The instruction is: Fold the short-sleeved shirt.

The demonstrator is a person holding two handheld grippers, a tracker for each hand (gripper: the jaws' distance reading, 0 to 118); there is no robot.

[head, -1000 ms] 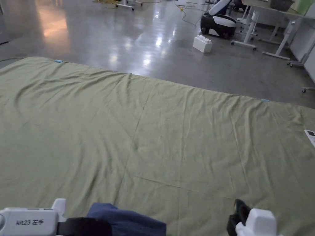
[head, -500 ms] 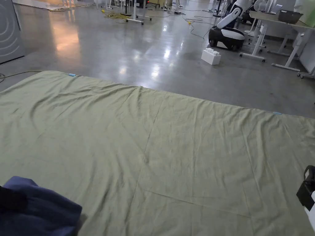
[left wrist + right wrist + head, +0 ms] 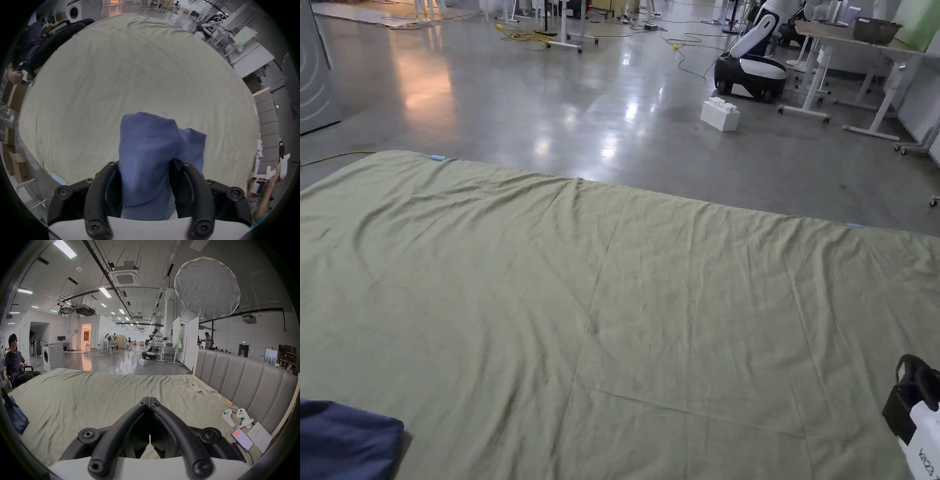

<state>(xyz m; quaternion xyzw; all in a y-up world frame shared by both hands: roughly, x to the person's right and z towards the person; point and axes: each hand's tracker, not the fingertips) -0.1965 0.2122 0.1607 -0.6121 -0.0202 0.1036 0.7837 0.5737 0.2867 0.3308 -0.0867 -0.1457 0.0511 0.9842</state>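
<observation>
A dark blue shirt [image 3: 146, 154] is bunched between the two black jaws of my left gripper [image 3: 144, 164], which is shut on it above the green bed sheet [image 3: 129, 73]. The same shirt [image 3: 344, 440] shows at the bottom left corner of the head view and at the far left of the right gripper view [image 3: 15, 417]. My right gripper [image 3: 149, 400] has its jaws pressed together with nothing between them, hovering over the sheet [image 3: 97, 394]. Its body [image 3: 915, 409] sits at the bottom right of the head view.
A padded headboard [image 3: 243, 379] borders the bed on the right. Near it lie a remote [image 3: 195, 387], two white controllers [image 3: 235, 417], a phone [image 3: 242, 440] and a paper [image 3: 259, 438]. A person [image 3: 13, 361] sits at the bed's left side. A white block [image 3: 719, 114] stands on the floor beyond.
The blue shirt and left gripper have shifted left and down toward the frame's corner. The right gripper has moved to the right edge. The head camera has tilted up a little.
</observation>
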